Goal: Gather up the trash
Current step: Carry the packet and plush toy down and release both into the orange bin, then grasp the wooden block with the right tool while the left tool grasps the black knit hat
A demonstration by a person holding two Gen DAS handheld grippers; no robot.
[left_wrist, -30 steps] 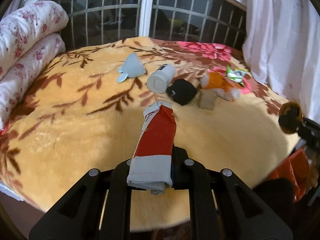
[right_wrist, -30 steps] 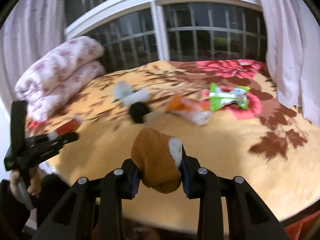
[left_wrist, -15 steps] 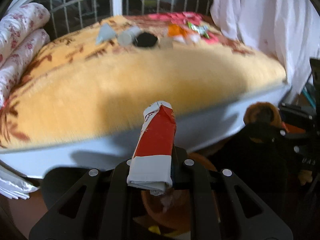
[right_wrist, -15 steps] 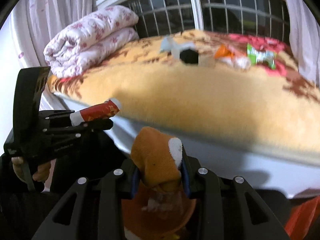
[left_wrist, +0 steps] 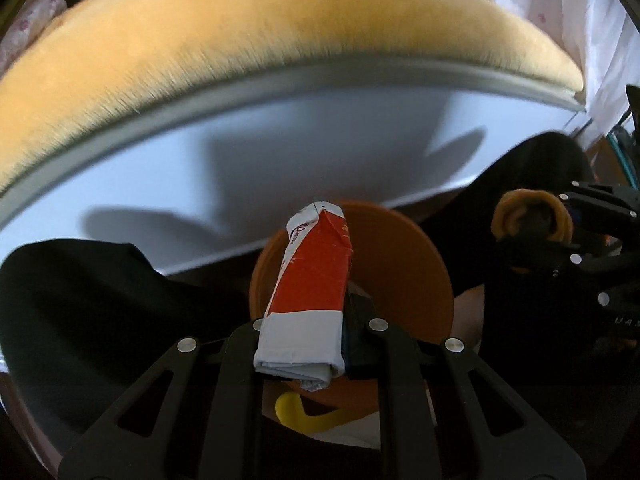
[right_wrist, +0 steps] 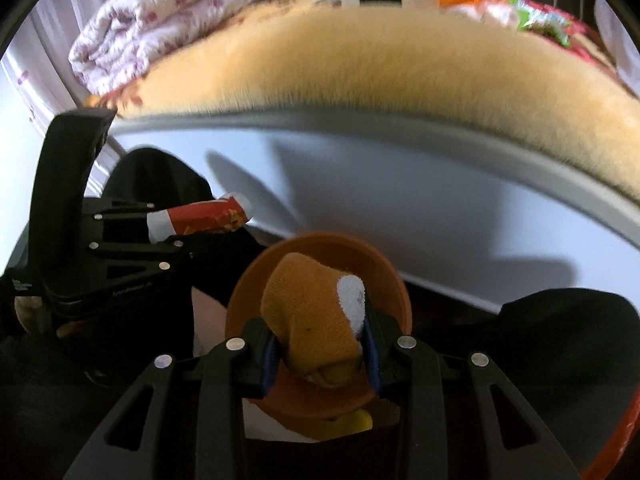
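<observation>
My left gripper (left_wrist: 304,340) is shut on a flattened red and white carton (left_wrist: 310,288) and holds it over an orange bin (left_wrist: 400,280) on the floor below the bed edge. My right gripper (right_wrist: 320,352) is shut on an orange and white sock (right_wrist: 316,320) and holds it over the same orange bin (right_wrist: 384,272). The left gripper with the carton (right_wrist: 200,222) also shows at the left of the right wrist view. The right gripper's sock (left_wrist: 532,216) shows at the right of the left wrist view.
The bed with a yellow plush blanket (right_wrist: 380,64) and pale side panel (right_wrist: 440,216) rises right ahead. More trash (right_wrist: 536,20) lies at its far side. A folded floral quilt (right_wrist: 160,20) sits at the left. A yellow object (left_wrist: 308,416) lies in the bin.
Both grippers have dropped from above the bed to below its edge, keeping hold of the carton and the sock, and now hang over the orange bin.
</observation>
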